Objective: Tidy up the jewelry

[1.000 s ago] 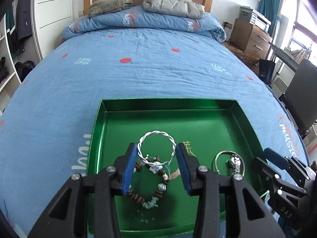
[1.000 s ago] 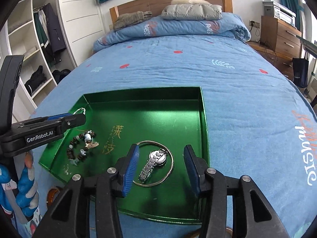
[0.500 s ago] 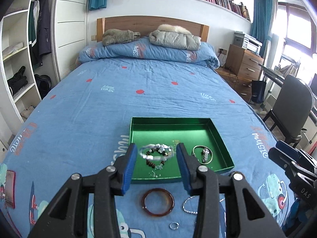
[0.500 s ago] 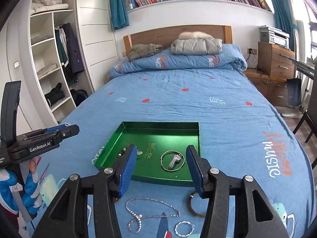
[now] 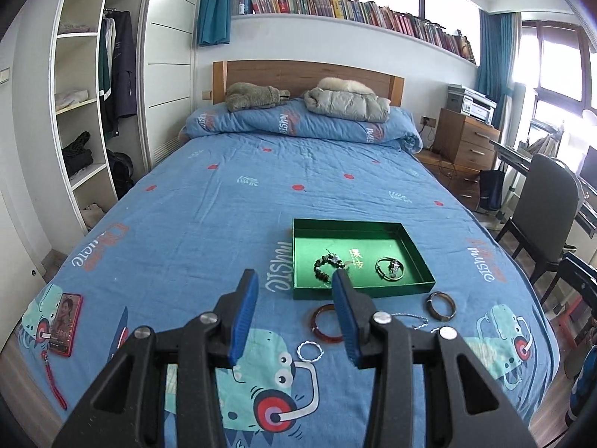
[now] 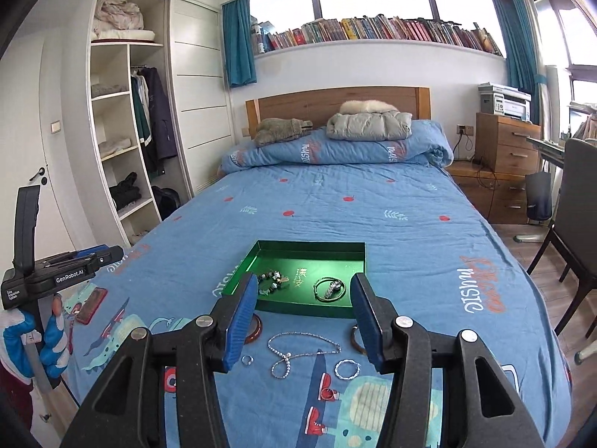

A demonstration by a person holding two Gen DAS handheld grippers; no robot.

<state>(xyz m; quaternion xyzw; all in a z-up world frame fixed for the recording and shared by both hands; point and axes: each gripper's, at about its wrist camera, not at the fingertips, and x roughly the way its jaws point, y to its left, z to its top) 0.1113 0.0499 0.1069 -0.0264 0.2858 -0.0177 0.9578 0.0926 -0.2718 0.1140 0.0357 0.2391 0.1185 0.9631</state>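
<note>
A green tray (image 5: 418, 286) (image 6: 298, 308) lies on the blue bed. In it are a dark bead bracelet (image 5: 323, 266) (image 6: 269, 280) and a metal bangle with a watch (image 5: 389, 268) (image 6: 329, 288). On the bedspread in front of the tray lie a red-brown bangle (image 5: 324, 324), a dark bangle (image 5: 441, 304), a silver chain necklace (image 6: 298, 351), a twisted silver ring (image 5: 309, 351) (image 6: 347, 368) and a small ring (image 6: 246, 360). My left gripper (image 5: 294, 310) and right gripper (image 6: 304, 321) are both open and empty, held well back above the foot of the bed.
A red phone (image 5: 65, 324) with a strap lies on the bed's left corner. A wardrobe with open shelves (image 5: 86, 112) stands left. A dresser (image 5: 466, 142) and a dark chair (image 5: 541, 201) stand right. Folded bedding (image 5: 298, 123) lies at the headboard.
Both grippers have pulled back and up from the tray to the foot of the bed. The twisted white bracelet that was between the left fingers over the tray is no longer seen there.
</note>
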